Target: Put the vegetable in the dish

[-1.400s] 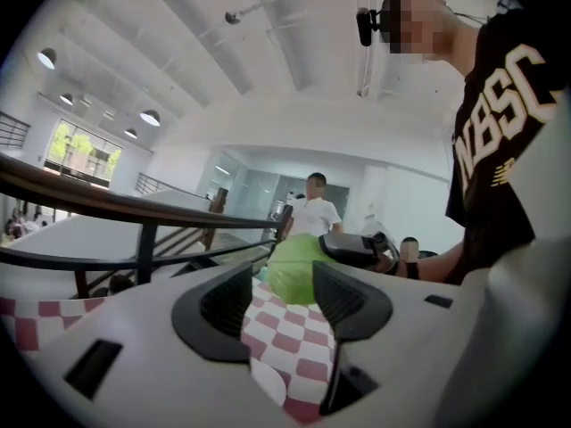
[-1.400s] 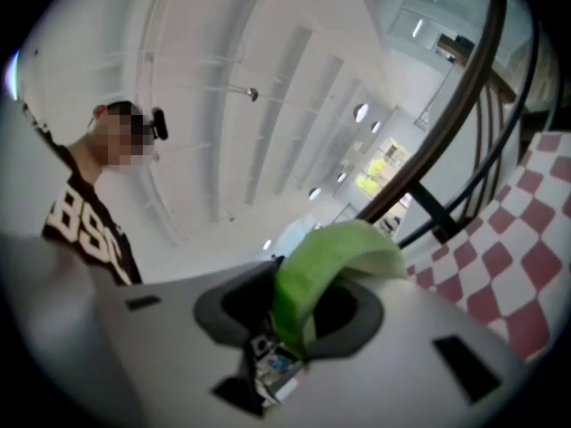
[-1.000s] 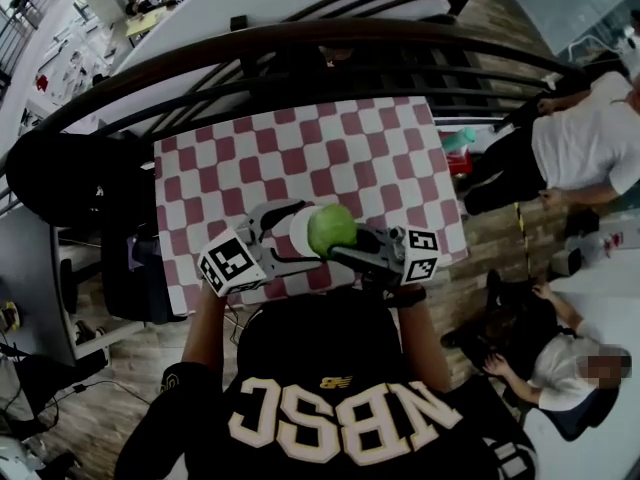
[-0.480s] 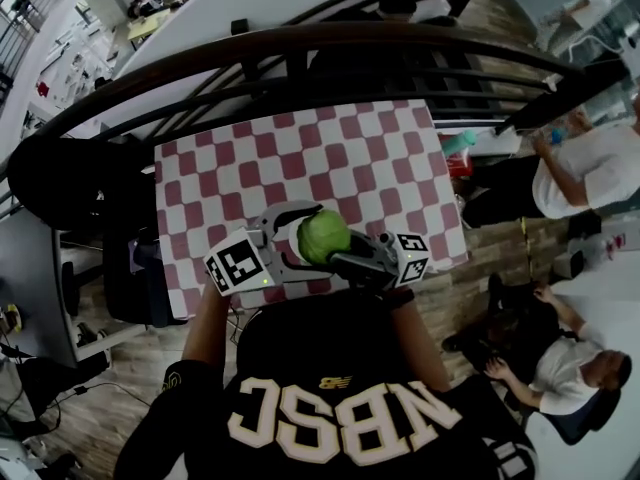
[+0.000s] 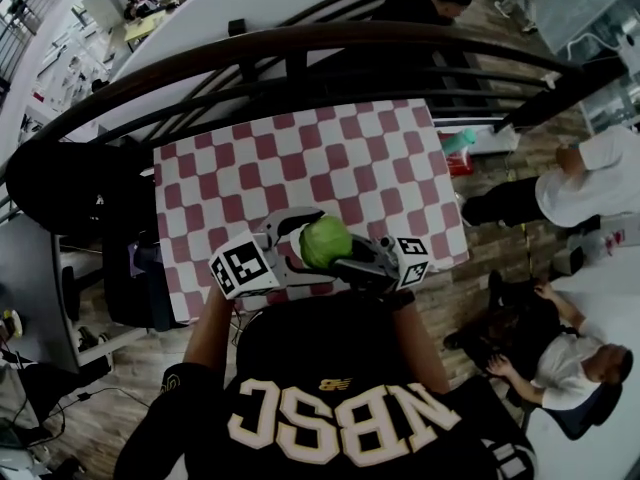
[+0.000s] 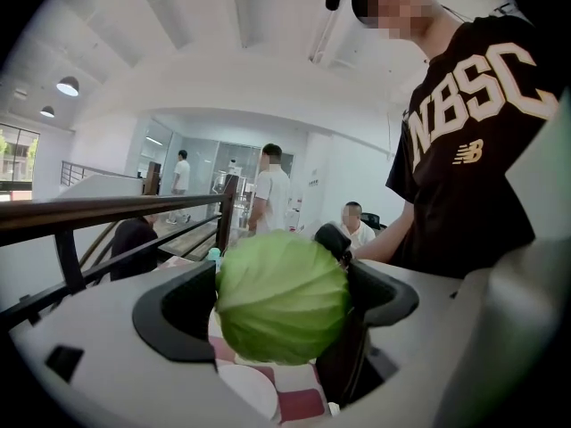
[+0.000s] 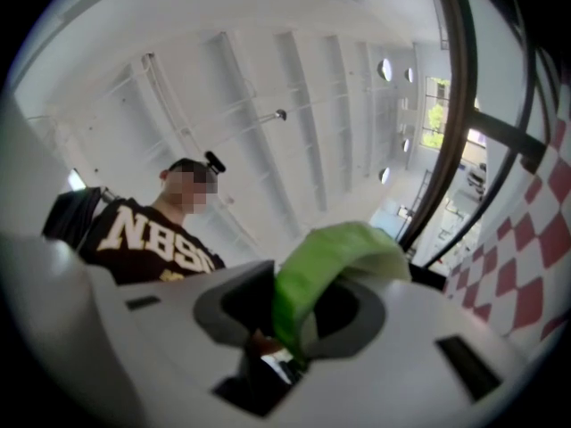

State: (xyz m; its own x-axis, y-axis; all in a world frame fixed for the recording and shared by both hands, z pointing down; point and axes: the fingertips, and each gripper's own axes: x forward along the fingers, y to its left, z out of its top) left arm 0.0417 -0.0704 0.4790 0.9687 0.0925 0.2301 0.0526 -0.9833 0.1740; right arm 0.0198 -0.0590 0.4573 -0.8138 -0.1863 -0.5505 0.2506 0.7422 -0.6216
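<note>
The left gripper (image 6: 281,308) jaws have just been opened wide around the round green cabbage (image 5: 324,240), which is pinched by the right gripper (image 7: 290,315).

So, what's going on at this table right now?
A person works two handheld grippers over a checked table. The right gripper is shut on a green cabbage, held above the table. The left gripper has just been opening its jaws, which stand wide around the green cabbage without pressing it.
</note>
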